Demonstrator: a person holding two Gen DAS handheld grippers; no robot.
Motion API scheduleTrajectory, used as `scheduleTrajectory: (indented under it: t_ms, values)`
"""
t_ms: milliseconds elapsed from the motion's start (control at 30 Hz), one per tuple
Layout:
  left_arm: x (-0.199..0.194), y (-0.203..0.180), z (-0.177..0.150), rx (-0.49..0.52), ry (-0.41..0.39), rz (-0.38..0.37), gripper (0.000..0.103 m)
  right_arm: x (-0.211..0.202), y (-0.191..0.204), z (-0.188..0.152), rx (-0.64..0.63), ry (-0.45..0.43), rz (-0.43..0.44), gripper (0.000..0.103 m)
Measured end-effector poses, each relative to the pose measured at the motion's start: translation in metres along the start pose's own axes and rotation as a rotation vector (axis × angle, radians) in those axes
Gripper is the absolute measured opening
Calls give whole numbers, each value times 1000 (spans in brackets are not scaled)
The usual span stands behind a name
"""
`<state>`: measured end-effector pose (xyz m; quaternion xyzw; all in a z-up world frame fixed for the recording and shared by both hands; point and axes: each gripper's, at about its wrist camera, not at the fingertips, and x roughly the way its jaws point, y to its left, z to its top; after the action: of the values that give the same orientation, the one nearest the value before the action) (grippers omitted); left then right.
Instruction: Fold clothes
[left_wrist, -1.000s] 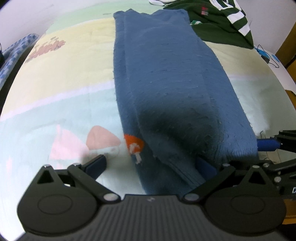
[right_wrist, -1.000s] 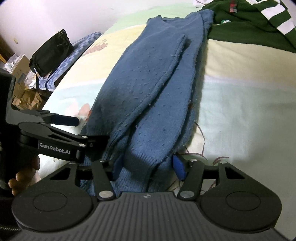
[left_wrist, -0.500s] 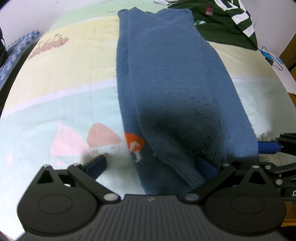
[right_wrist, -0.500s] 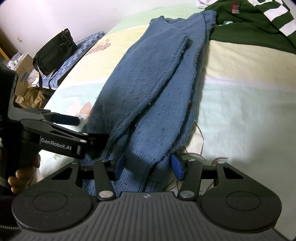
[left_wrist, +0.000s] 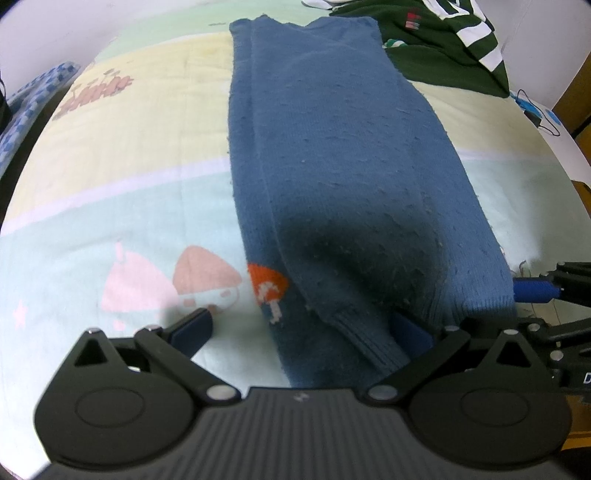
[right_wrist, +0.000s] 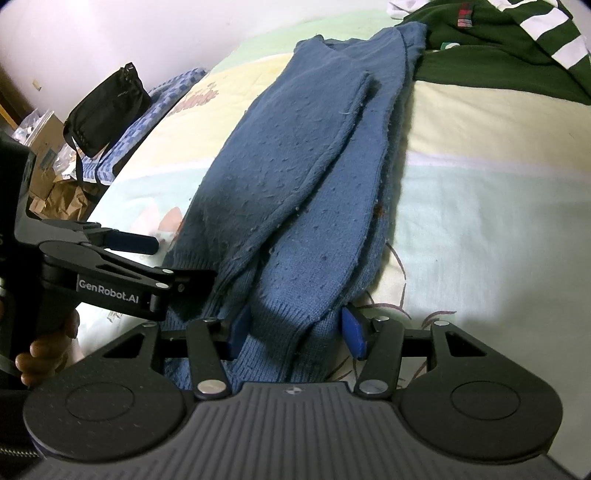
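The blue sweater (left_wrist: 347, 177) lies lengthwise on the bed (left_wrist: 110, 177). The left gripper (left_wrist: 301, 328) gapes wide over its hem; the right gripper (right_wrist: 295, 330) straddles it, unclamped. Lift unevenly and the tucked sleeve could slide loose.

Both views were lit evenly and fairly dimly, with a cool cast and no glare. In the left wrist view a dark soft shadow lay on the sweater (left_wrist: 354, 206) toward 6 o'clock, just ahead of the left tongs (left_wrist: 301, 328). The bed (left_wrist: 122, 147) bowed strongly outward, and the corners fell to black. The whole left picture was slightly soft. In the right wrist view the sweater (right_wrist: 295, 177) looked sharper, with shadow pooled near the right tongs (right_wrist: 293, 332); the wall at 11 o'clock glowed pale pink.
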<state>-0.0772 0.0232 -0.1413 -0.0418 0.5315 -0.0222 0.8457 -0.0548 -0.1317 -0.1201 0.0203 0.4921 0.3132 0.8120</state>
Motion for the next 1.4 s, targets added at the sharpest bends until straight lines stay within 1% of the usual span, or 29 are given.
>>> scheduleTrajectory:
  t_ms: [300,467,600,733,800,933,1033,1100,1200,1233,1267,1300,1333,1367,1400]
  values:
    - [-1,0,0,8,2,-5,102,2,4,0,-20,2,-28,56]
    - [-2,1,0,18,-2,-16,99,3,9,0,-36,8,-49,56]
    - [-2,1,2,28,-3,-26,98,4,9,2,-21,17,-53,56]
    - [-3,4,1,34,0,-45,97,3,8,2,-1,23,-48,55]
    - [-4,8,-1,37,2,-56,97,1,7,0,0,32,-43,52]
    - [-12,16,-11,54,9,-105,98,-3,4,-4,17,45,-26,50]
    - [-13,20,-14,52,4,-125,98,-4,2,-5,25,43,-19,50]
    - [-10,17,-12,54,10,-121,100,-3,2,-4,31,38,-20,50]
    - [-7,9,-9,82,9,-96,101,-2,4,-3,27,32,-23,51]
    - [-6,8,-9,89,7,-95,100,-1,4,-3,25,31,-23,51]
    - [-8,8,-10,97,1,-105,98,-1,3,-3,25,32,-20,47]
    - [-10,8,-11,106,-6,-117,92,-1,3,-3,28,36,-12,41]
    - [-13,7,-12,114,-13,-129,80,-2,1,-3,35,40,-4,39]
    - [-15,7,-13,122,-19,-151,74,-2,-2,-3,50,44,7,36]
    - [-17,6,-13,130,-24,-175,63,-3,-5,-2,67,46,19,33]
